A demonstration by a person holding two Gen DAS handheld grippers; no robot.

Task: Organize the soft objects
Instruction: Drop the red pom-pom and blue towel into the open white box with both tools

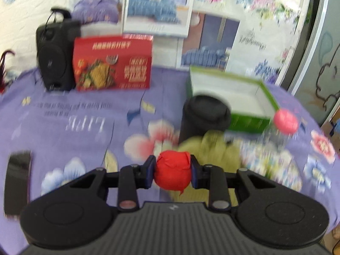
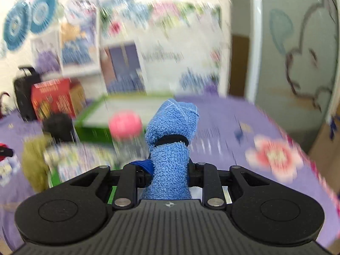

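My left gripper (image 1: 172,173) is shut on a red crumpled soft ball (image 1: 172,171), held above the purple flowered cloth (image 1: 74,116). In the right wrist view my right gripper (image 2: 170,175) is shut on a rolled blue towel (image 2: 171,144) bound with a black band, which stands up between the fingers. An open green box (image 1: 233,97) with a white inside lies on the cloth beyond both grippers and shows in the right wrist view as well, green box (image 2: 93,125). An olive-green cloth (image 1: 210,148) lies just ahead of the red ball.
A black cylinder (image 1: 204,114) stands in front of the green box. A clear bottle with a pink cap (image 1: 285,121) is to its right. A red carton (image 1: 112,63) and a black speaker (image 1: 55,57) stand at the back left. A dark phone (image 1: 18,180) lies at left.
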